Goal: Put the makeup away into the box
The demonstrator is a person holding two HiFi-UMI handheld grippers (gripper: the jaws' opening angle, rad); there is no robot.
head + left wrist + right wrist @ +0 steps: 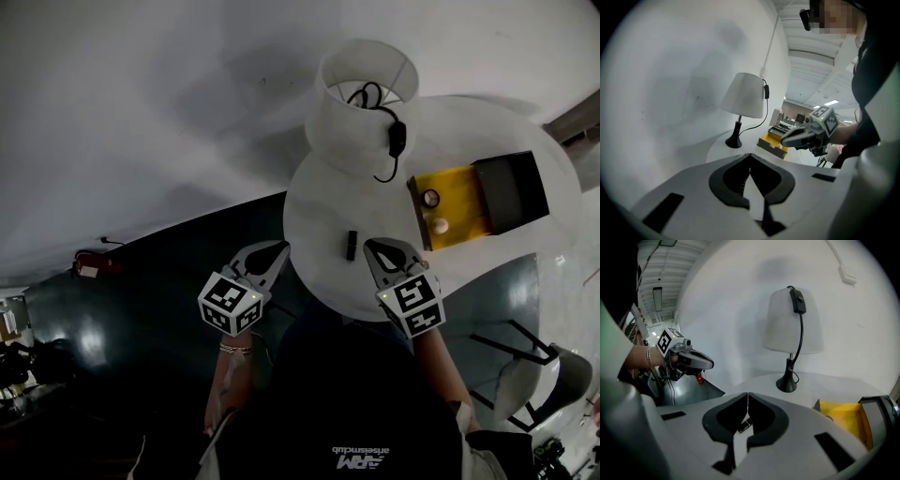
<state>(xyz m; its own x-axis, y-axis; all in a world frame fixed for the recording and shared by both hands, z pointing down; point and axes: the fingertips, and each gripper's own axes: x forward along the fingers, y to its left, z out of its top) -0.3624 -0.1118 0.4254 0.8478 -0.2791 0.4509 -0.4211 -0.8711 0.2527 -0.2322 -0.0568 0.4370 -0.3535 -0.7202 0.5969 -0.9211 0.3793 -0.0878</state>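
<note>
Leftmost, the left gripper (280, 250) is held with its fingers clenched on nothing. A small dark makeup tube (352, 245) is seen on the round white table (319, 217), right of those fingertips and just left of the right gripper (374, 247), which is likewise clenched and empty and is judged the nearer. The tube's long axis is pointed away from the person. The open yellow box (461, 201) is set farther right.

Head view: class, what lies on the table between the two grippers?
A small black tube, nearer the right gripper than the left gripper, seen in the head view.
</note>
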